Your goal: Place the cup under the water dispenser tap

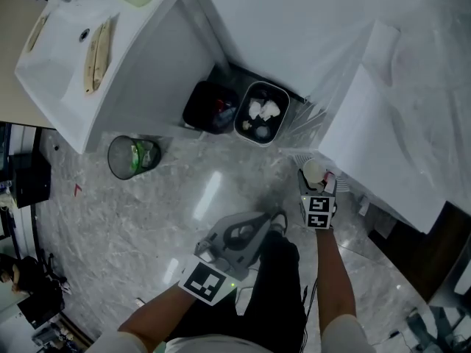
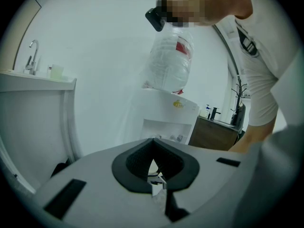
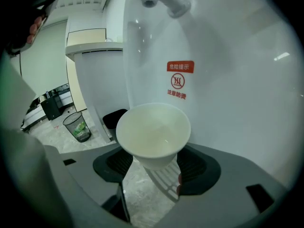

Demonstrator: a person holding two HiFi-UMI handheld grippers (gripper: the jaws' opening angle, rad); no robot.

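The right gripper (image 3: 154,165) is gripping the upright white cup (image 3: 153,129) by its base, close against the dispenser (image 3: 228,80), with the tap (image 3: 164,0) lying above and slightly beyond the rim (the left gripper (image 2: 154,170), pinched closed and empty, is hanging farther off).

One cup (image 3: 153,134), two grippers (image 2: 154,167) (image 3: 154,163), three waste bins (image 1: 134,157) (image 1: 211,107) (image 1: 262,112), one water dispenser (image 2: 166,122), one sink (image 1: 66,57).
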